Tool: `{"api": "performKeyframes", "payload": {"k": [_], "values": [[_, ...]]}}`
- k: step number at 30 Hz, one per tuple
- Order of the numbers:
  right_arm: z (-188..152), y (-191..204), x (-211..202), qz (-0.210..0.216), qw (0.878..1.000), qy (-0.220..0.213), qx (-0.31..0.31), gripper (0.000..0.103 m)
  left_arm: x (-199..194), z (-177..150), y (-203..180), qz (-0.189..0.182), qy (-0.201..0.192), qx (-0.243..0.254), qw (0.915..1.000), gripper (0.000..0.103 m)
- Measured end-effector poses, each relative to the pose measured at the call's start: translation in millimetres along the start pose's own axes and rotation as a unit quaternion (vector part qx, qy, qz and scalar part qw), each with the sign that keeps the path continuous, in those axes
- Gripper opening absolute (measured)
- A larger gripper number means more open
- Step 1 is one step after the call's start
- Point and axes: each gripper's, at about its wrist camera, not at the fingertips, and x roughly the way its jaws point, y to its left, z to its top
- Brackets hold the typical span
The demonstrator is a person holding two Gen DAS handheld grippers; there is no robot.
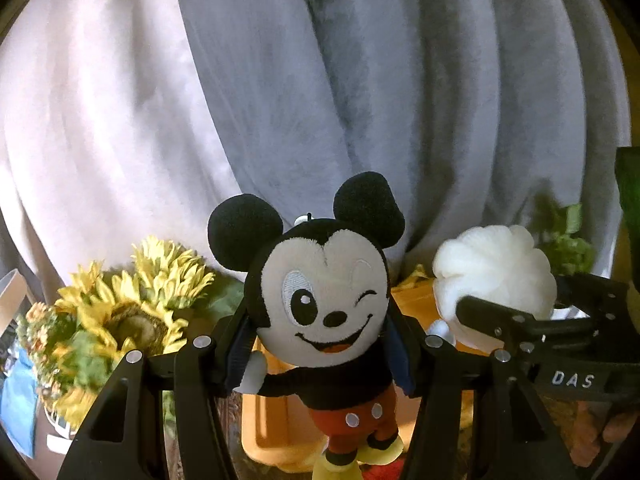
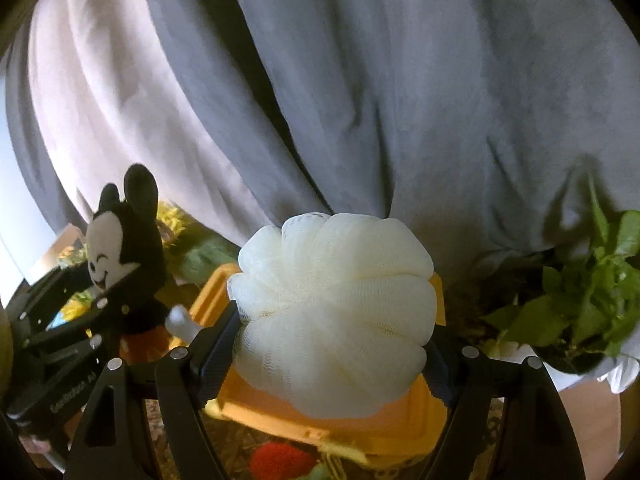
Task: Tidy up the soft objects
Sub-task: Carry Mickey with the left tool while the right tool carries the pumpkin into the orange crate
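Both grippers are black with silver screws; the right gripper (image 1: 516, 320) bears white lettering.

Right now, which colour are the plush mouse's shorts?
Red with white buttons on the plush mouse, best seen in the left wrist view.

Orange bin (image 2: 400, 424) largely hidden behind loofah (image 2: 332, 312); sunflowers (image 1: 132, 304) blurred

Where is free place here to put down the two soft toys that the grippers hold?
The orange bin below the white bath pouf shows a bare floor, as does its part behind the mouse plush. It is crowded at the left by the sunflowers and at the right by the green plant. Near the bin's front edge lies a red soft thing.
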Motion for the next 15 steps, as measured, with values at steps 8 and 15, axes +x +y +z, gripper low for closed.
{"api": "performKeyframes", "payload": {"k": [8,15], "values": [[-1.2,-7.0,54.5,-0.009,0.998,0.056,-0.008,0.080,65.4,0.5,6.1,-0.002,0.041,-0.002,0.9992,0.057],[-15.2,-15.4,93.9,-0.011,0.993,0.115,-0.011,0.080,116.8,-22.2,4.2,-0.016,0.107,0.003,0.9942,0.057]]}}
